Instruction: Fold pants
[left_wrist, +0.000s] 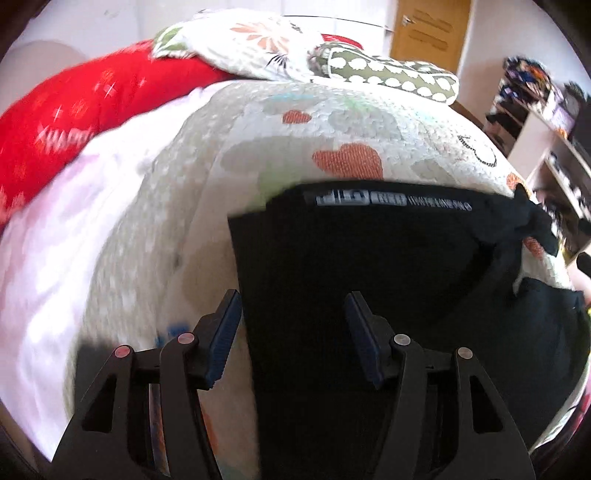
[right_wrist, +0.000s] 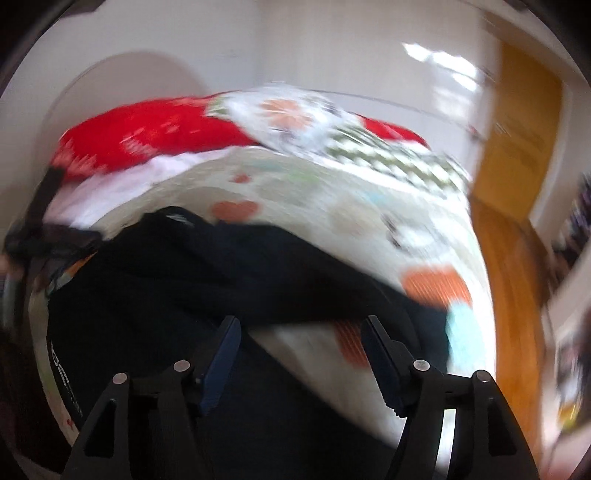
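Black pants (left_wrist: 369, 266) lie on a bed covered by a white quilt with orange hearts (left_wrist: 258, 155). A white printed label runs along their far edge. My left gripper (left_wrist: 293, 302) is open and empty, just above the pants' left edge. In the right wrist view, which is blurred, the pants (right_wrist: 184, 288) spread across the lower left, with one leg running toward the right. My right gripper (right_wrist: 301, 328) is open and empty over the pants and a patch of quilt (right_wrist: 369, 206).
A red blanket (left_wrist: 74, 122) and patterned pillows (left_wrist: 388, 70) lie at the head of the bed. A wooden door (right_wrist: 517, 147) stands to the right. Shelves with clutter (left_wrist: 546, 122) stand past the bed's right edge.
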